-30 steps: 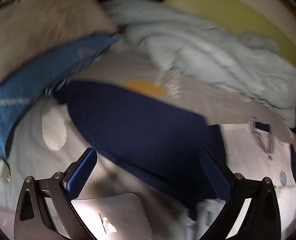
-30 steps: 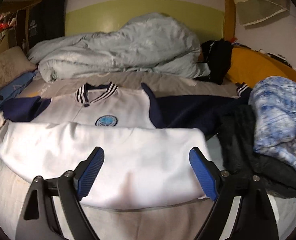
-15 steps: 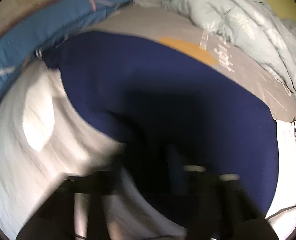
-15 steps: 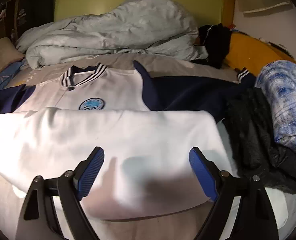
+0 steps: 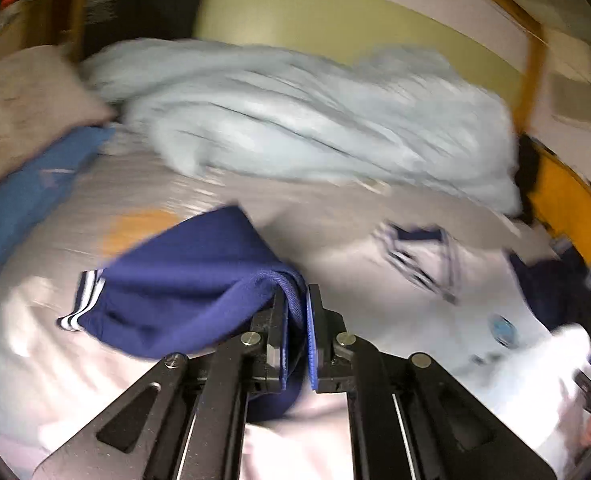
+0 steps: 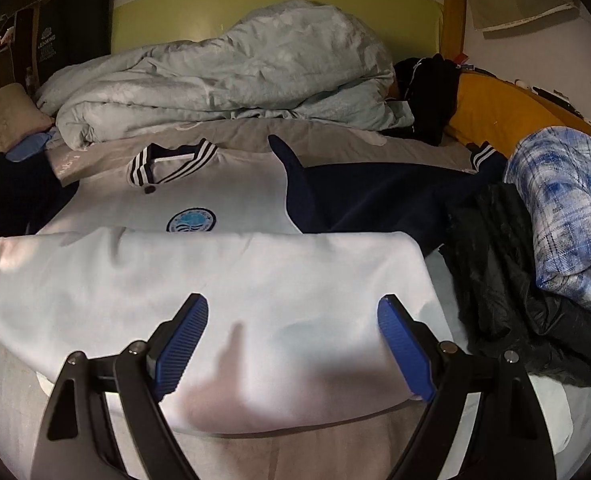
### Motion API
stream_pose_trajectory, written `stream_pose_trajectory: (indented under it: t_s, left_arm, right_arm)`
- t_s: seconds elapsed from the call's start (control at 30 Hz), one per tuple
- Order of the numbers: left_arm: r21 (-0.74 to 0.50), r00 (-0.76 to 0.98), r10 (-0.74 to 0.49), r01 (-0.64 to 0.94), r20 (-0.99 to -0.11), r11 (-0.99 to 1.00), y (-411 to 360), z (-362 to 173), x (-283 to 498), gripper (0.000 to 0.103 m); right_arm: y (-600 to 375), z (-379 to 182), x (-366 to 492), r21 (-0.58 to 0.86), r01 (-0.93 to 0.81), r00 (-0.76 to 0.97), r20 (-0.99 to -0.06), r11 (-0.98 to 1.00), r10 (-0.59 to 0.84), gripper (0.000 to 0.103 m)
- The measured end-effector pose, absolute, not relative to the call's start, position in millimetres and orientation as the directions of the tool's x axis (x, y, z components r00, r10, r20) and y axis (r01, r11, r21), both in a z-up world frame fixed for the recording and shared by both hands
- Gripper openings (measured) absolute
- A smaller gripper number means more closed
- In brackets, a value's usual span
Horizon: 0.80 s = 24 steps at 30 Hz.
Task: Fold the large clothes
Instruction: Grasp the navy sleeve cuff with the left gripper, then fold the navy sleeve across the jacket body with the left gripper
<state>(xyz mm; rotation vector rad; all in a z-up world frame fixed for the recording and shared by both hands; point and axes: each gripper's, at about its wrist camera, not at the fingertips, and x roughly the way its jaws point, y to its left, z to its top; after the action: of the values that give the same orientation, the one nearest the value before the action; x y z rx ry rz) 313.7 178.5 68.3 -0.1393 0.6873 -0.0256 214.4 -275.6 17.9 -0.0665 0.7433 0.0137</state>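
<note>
A white jacket (image 6: pixel 215 196) with navy sleeves and a striped collar lies spread on the bed, its lower half folded up into a white band (image 6: pixel 223 288). My left gripper (image 5: pixel 297 304) is shut on the navy left sleeve (image 5: pixel 183 280), which hangs lifted above the bed, its striped cuff (image 5: pixel 81 304) dangling at the left. In the left wrist view the jacket's collar (image 5: pixel 419 256) and round badge (image 5: pixel 503 330) lie to the right. My right gripper (image 6: pixel 293 312) hovers open over the folded white band, nothing between its fingers. The other navy sleeve (image 6: pixel 383 196) lies stretched out to the right.
A crumpled pale blue duvet (image 6: pixel 223 76) fills the back of the bed. A blue plaid garment (image 6: pixel 567 208) on dark clothing (image 6: pixel 495 272) is piled at the right. A beige pillow (image 5: pixel 23 96) and blue fabric (image 5: pixel 19 196) sit at the left. A yellow pillow (image 6: pixel 503 108) lies far right.
My left gripper went from open above the flat navy sleeve to shut on it, then lifted it and swung toward the jacket's body. The right gripper stayed open over the white fold.
</note>
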Motion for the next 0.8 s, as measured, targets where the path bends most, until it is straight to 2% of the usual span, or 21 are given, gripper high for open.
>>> stream_pose_trajectory:
  t_s: [0.17,0.23,0.27,0.33,0.4,0.43,0.57,0.7,0.8]
  left_arm:
    - [-0.169,0.71,-0.127,0.011,-0.693,0.985,112.7,19.9,326.8,0.009]
    - [-0.19,0.659,-0.132,-0.017,-0.74,0.982,105.1,-1.0,330.5,0.023]
    - [-0.2,0.62,-0.147,-0.017,-0.771,0.98,100.4,-7.2,328.4,0.034]
    - [-0.181,0.604,-0.147,0.004,-0.783,0.983,104.1,-7.3,320.3,0.041]
    - [-0.111,0.638,-0.09,0.007,-0.765,0.994,107.2,1.8,306.2,0.055]
    - [-0.095,0.665,-0.073,0.003,-0.743,0.995,111.8,11.4,298.0,0.059]
    - [-0.107,0.751,-0.026,-0.06,-0.66,0.992,157.2,47.4,276.4,0.082]
    - [-0.145,0.749,0.058,-0.203,-0.66,0.968,213.3,50.3,291.1,0.084]
    - [-0.164,0.633,0.054,-0.282,-0.773,0.945,252.2,19.9,320.7,0.084]
  right_arm:
    - [-276.2,19.9,209.7,-0.057,-0.038,0.734,-0.679,0.998,-0.011,0.085]
    - [-275.8,22.1,207.9,-0.067,-0.042,0.739,-0.674,0.997,-0.014,0.085]
    - [-276.1,23.3,207.2,-0.066,-0.046,0.739,-0.673,0.997,-0.011,0.085]
    - [-278.0,25.2,205.3,-0.057,-0.045,0.74,-0.672,0.997,-0.005,0.085]
    - [-280.2,26.9,204.1,-0.038,-0.049,0.733,-0.68,0.998,0.01,0.086]
    - [-280.4,27.8,203.4,-0.031,-0.051,0.731,-0.682,0.998,0.016,0.086]
    - [-279.7,32.9,196.7,-0.03,-0.065,0.745,-0.667,0.997,0.029,0.086]
    - [-277.9,31.0,196.5,-0.05,-0.063,0.749,-0.663,0.997,0.014,0.086]
    - [-277.6,24.6,201.3,-0.047,-0.056,0.732,-0.681,0.997,0.009,0.086]
